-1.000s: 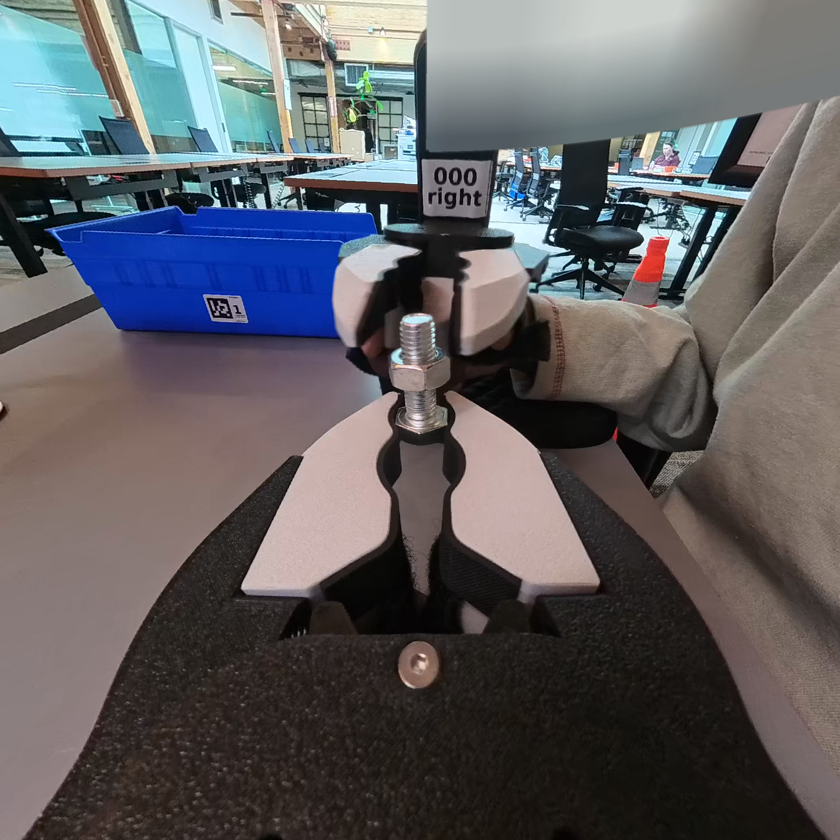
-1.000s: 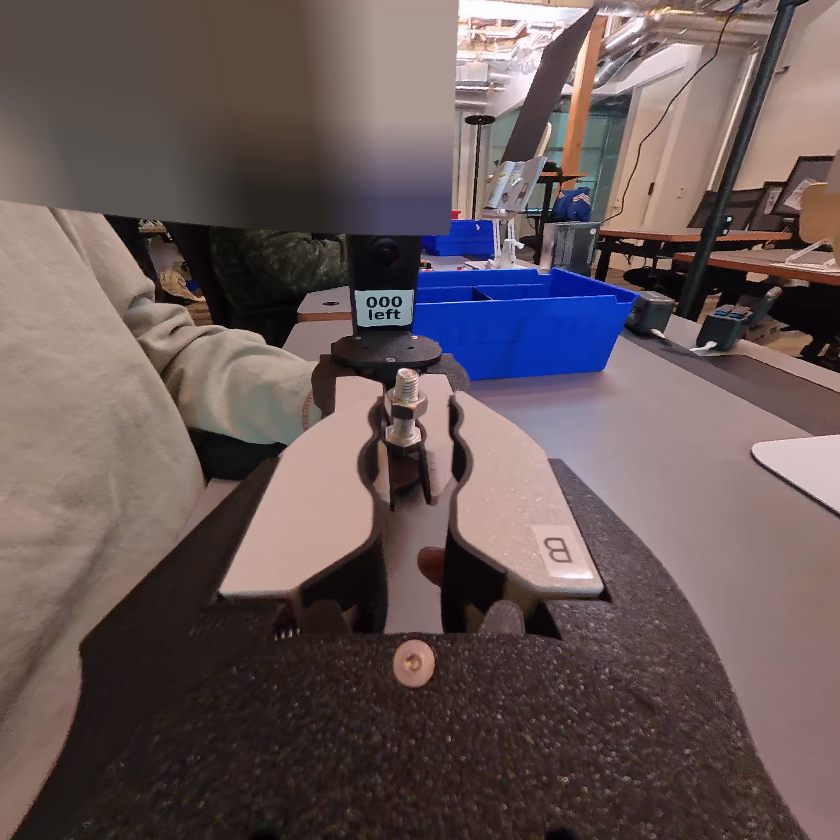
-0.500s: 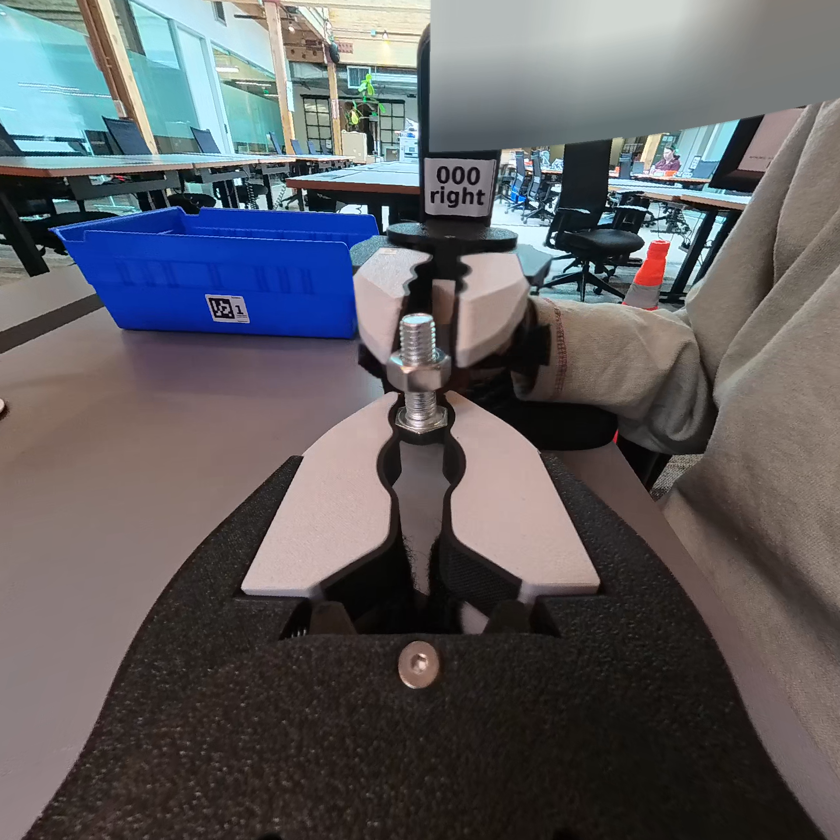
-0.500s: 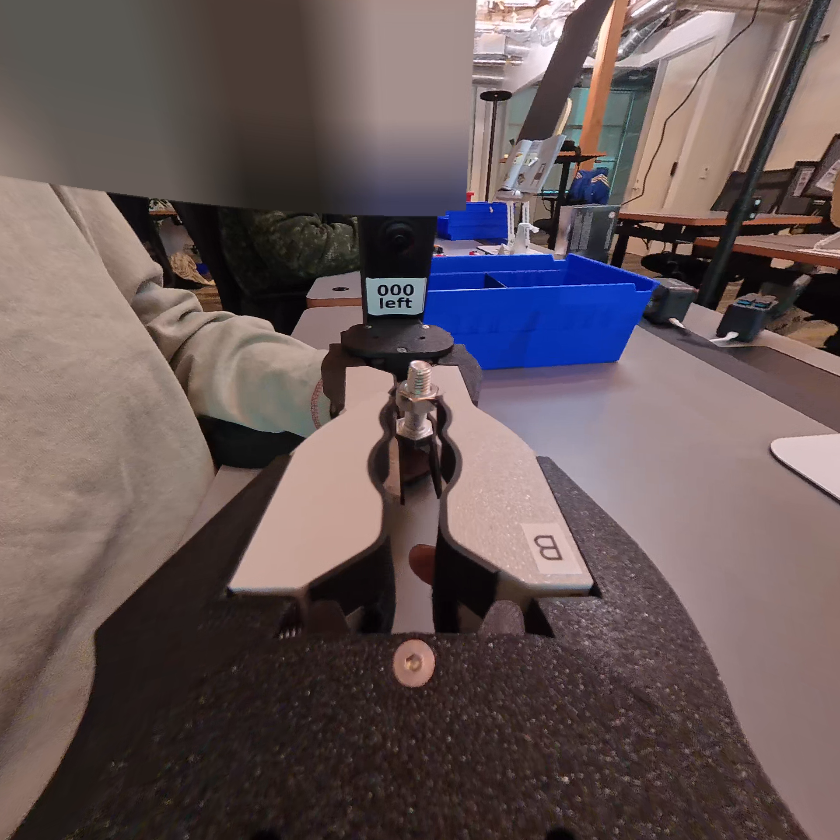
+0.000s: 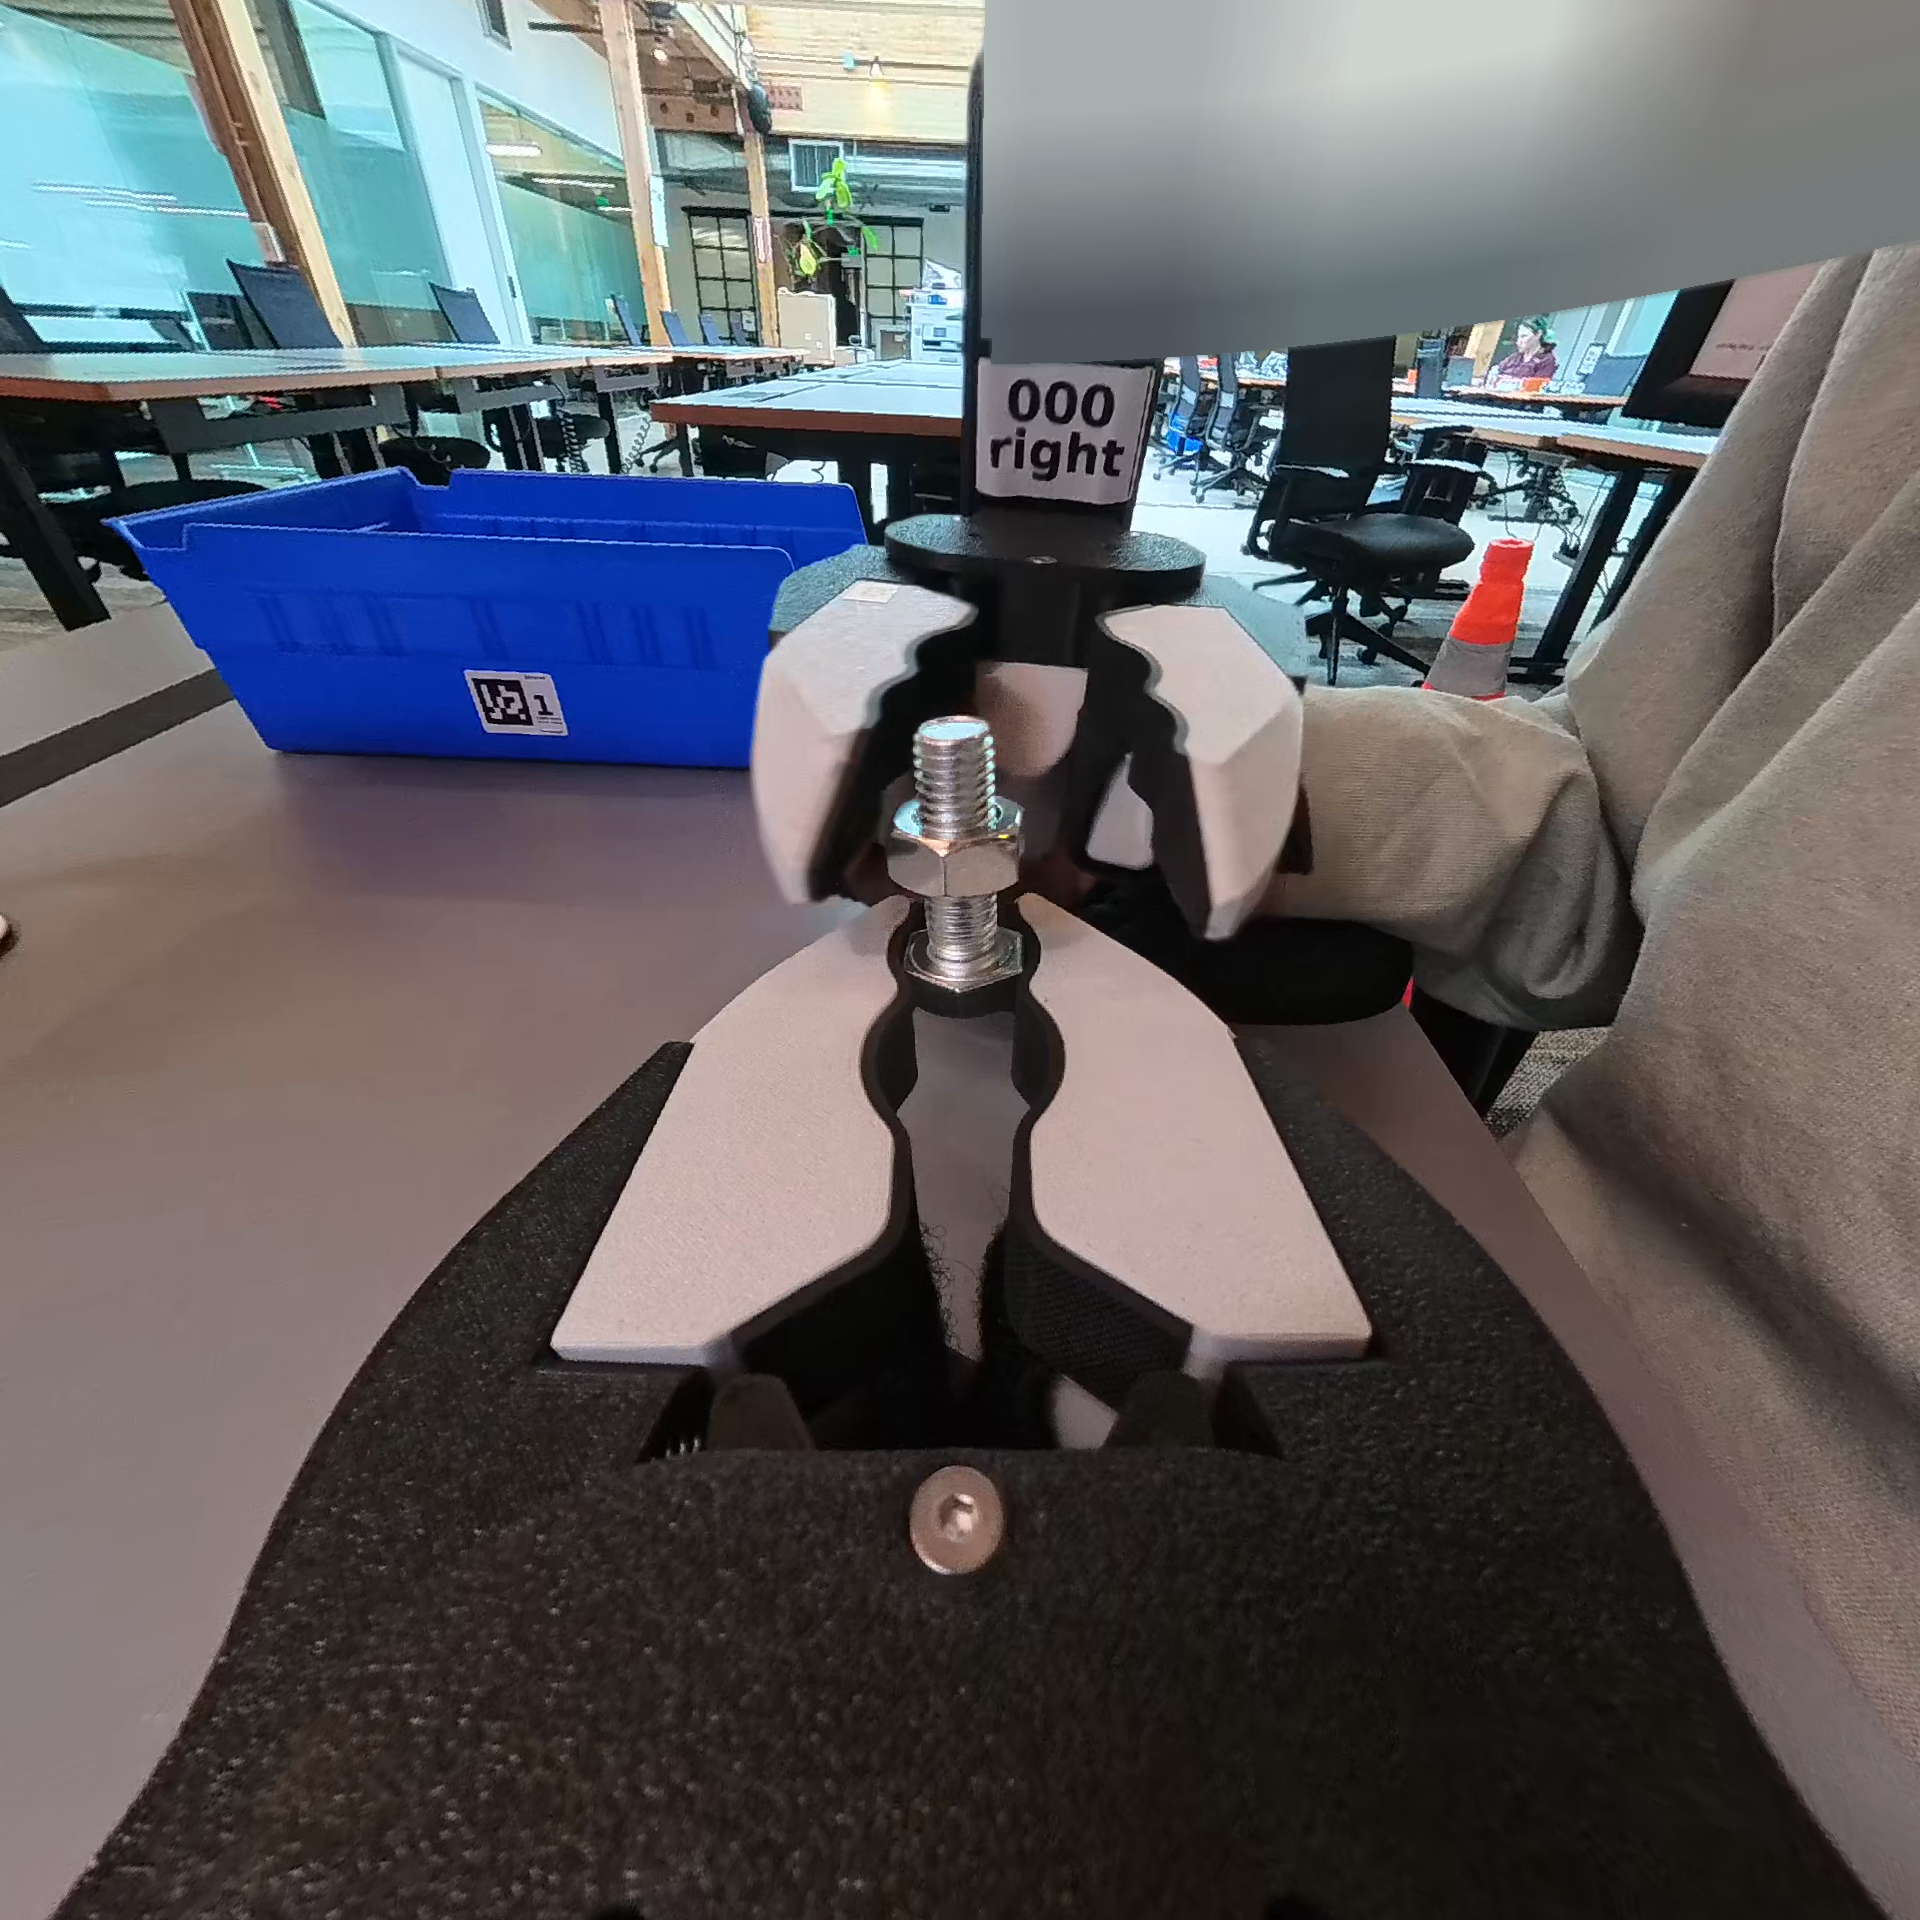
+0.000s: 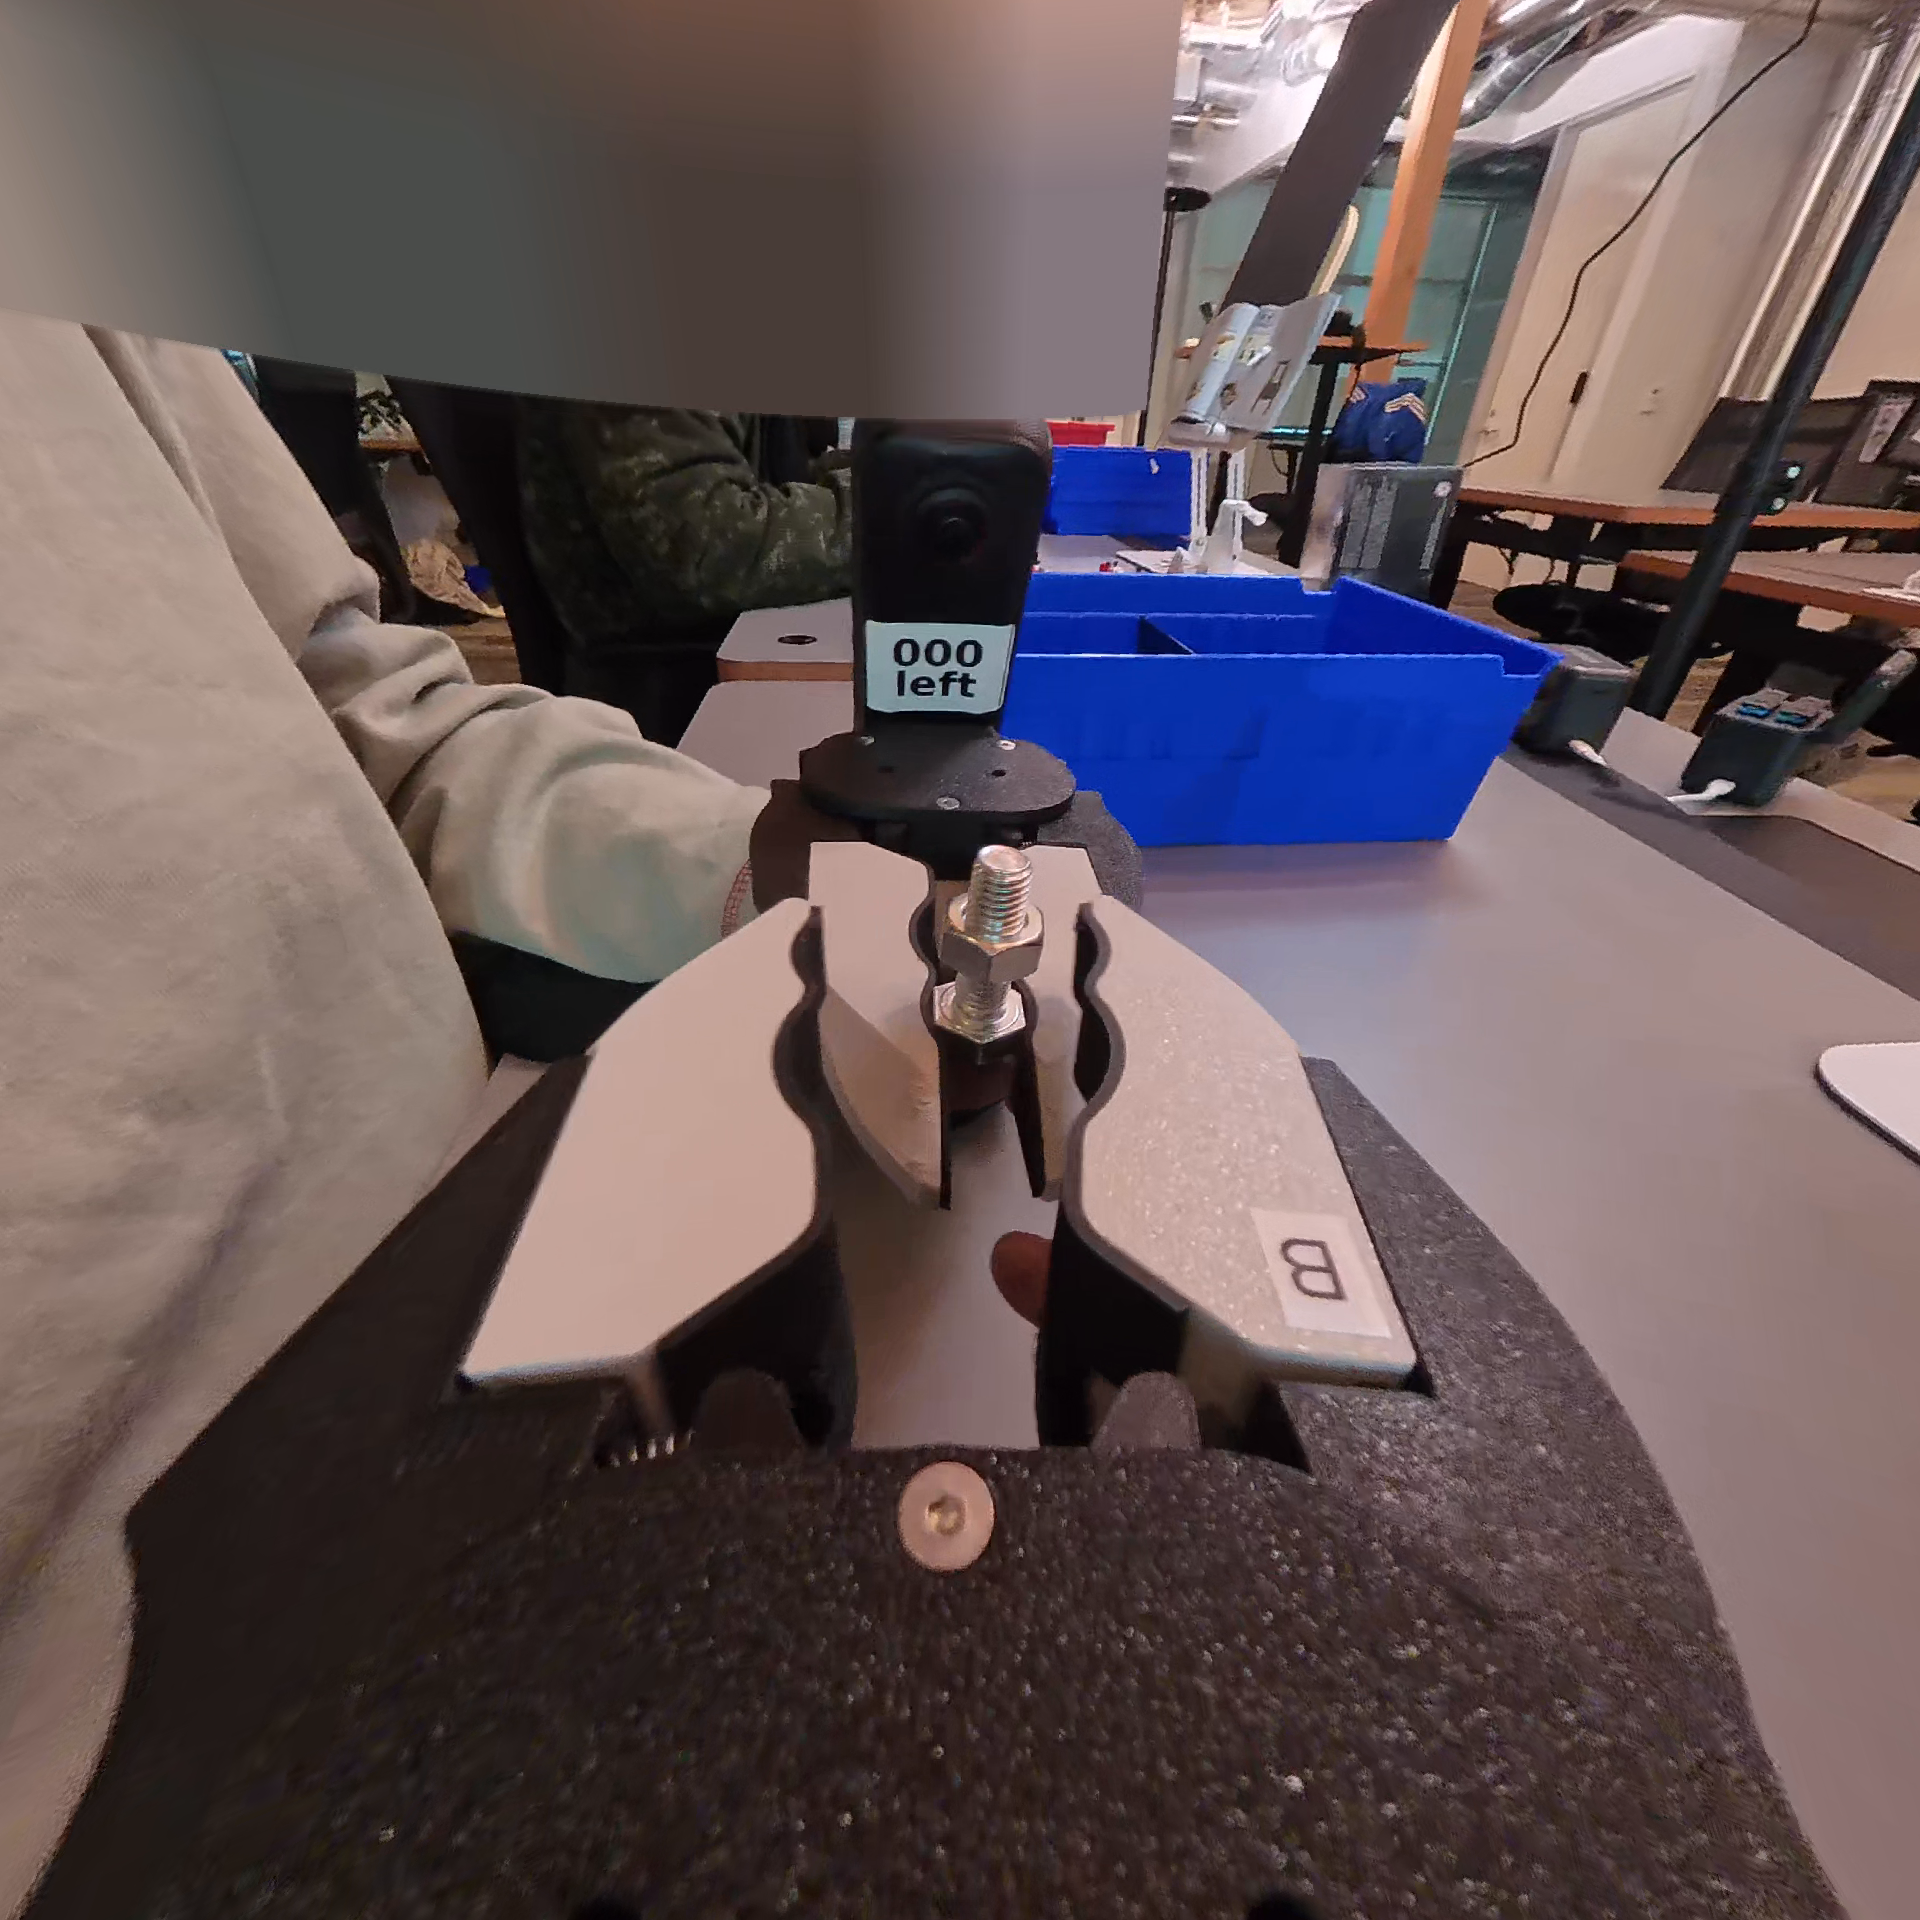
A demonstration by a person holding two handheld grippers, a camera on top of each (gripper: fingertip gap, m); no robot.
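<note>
Silver threaded steel bolt (image 5: 956, 831) stands upright, its head clamped in the left gripper (image 5: 961, 951); a hexagonal steel nut (image 5: 954, 857) sits partway down. The right gripper (image 6: 961, 935) straddles it, fingers apart.

Long wooden desks (image 5: 312, 364) with black office chairs (image 5: 1382, 561) fill an open office. Glass partitions (image 5: 114, 208) and timber posts (image 5: 260, 156) line the upper left; an orange cone (image 5: 1486, 623) stands at right.
</note>
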